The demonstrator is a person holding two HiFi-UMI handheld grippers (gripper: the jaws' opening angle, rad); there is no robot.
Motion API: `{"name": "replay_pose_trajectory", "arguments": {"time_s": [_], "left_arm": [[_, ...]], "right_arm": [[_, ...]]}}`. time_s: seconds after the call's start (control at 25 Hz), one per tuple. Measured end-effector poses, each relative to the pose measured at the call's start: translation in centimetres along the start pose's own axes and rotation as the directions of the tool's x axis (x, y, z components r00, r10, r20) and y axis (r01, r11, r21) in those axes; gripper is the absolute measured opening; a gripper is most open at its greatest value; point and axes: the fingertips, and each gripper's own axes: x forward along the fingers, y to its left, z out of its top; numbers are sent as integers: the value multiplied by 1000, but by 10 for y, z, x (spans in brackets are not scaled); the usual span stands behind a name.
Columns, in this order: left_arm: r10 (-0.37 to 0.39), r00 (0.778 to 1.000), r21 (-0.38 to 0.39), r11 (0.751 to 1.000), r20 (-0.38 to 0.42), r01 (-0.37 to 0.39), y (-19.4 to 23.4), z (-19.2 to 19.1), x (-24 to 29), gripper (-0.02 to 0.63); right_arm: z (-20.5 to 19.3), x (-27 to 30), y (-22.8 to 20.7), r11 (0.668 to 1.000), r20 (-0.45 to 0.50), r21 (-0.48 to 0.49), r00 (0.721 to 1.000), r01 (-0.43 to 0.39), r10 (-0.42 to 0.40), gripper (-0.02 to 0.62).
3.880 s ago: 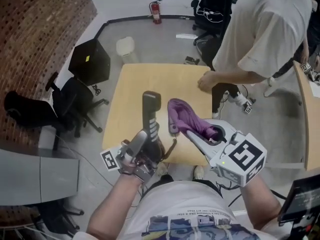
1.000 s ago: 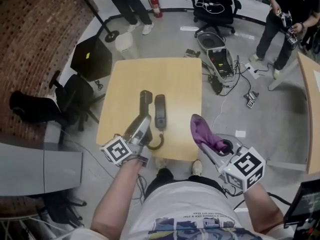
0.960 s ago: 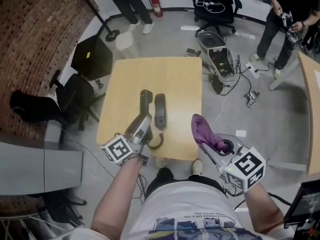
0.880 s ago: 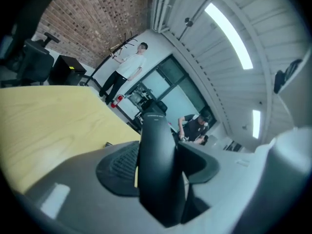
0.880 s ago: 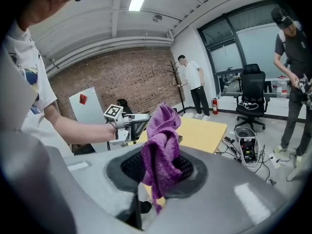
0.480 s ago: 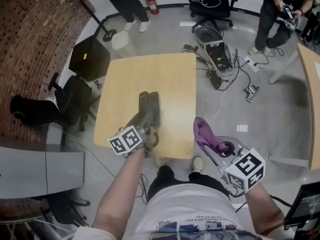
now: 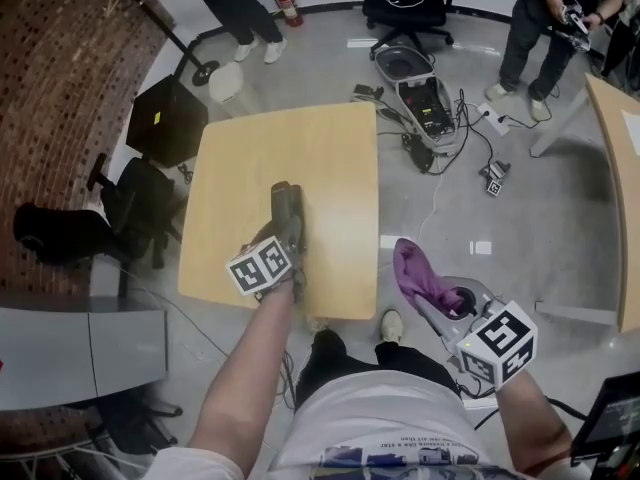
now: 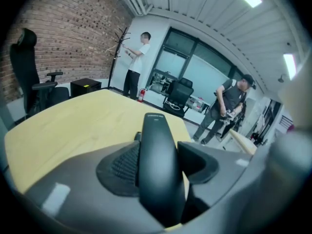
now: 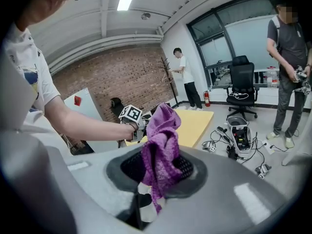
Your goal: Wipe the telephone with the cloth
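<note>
A person stands at a pale wooden bench (image 7: 250, 158), working a pair of handheld tongs in each hand.

The left tongs (image 7: 287, 240) reach over the near half of the bench. They are closed about halfway, clamped on the black handset (image 8: 157, 145) of the telephone (image 7: 284, 204), which stands up between the pads and points away from the person. From above, handset and telephone body merge into one dark shape, so I cannot tell whether the handset is resting on the body or held just above it.

The right tongs (image 7: 440, 296) are pinched tight on a purple cloth (image 7: 412, 268), which bunches up above the pads. They hang off the bench's near right corner, over the floor, well apart from the telephone.

Right now the cloth touches nothing, so no wiping is under way. The dark plastic shows no marks either way, so I cannot judge how much has been cleaned. For any further wiping, the cloth would need to be brought across to the handset.
</note>
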Motion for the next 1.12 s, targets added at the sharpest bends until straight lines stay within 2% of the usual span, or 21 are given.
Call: {"name": "replay_pose_trajectory", "arguments": {"time_s": [0.48,1.12], "left_arm": [[134,988,71,989,-79,-128,15,-15,30,256],[214,963,167,968,-164,-187,17,-32,50,261]], "right_arm": [[3,5,-6,999,-19,2,999,-32,32,86],[10,16,-19,998,-33,-16,998,-62,62,86]]}}
